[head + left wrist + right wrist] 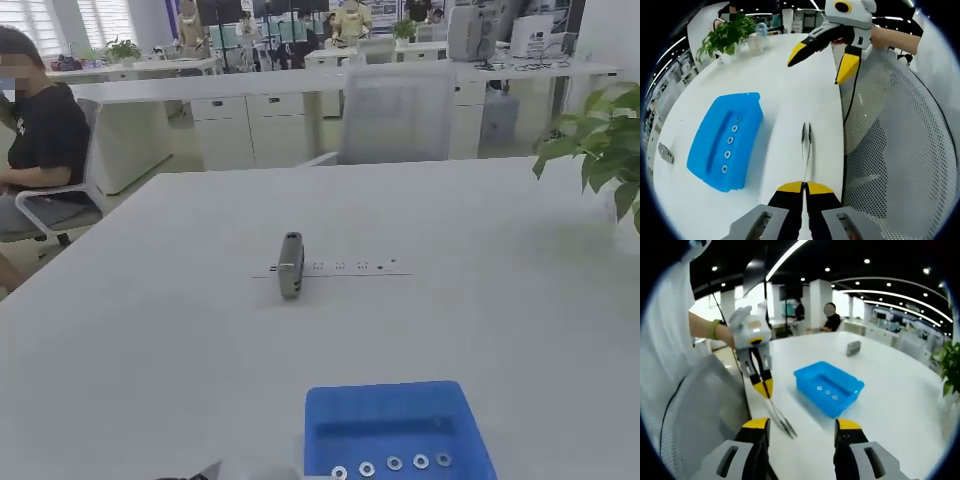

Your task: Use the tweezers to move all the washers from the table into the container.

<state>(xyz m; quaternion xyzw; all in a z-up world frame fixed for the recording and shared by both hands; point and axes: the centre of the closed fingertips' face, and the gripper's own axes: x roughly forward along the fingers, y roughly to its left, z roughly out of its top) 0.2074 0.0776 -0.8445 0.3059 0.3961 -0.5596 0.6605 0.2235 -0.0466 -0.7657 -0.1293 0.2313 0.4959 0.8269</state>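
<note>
**Blue, white, yellow and black**

Your container (pixel 380 410) is bright blue, its washers (pixel 394 463) silver. The table (pixel 150 340) around it is plain white. Your left gripper (pixel 804 186) and right gripper (pixel 802 425) have black jaws tipped yellow. The tweezers (pixel 806 142) are dark grey, and the chair mesh (pixel 900 150) is white, finely dotted.

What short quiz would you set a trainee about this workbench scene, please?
1. True or false: the left gripper is shut on the thin metal tweezers.
2. How many small silver washers lie in the blue plastic container?
3. The right gripper is: A) open; B) shut on a washer; C) shut on the tweezers.
Key: 1 true; 2 five; 3 A.
</note>
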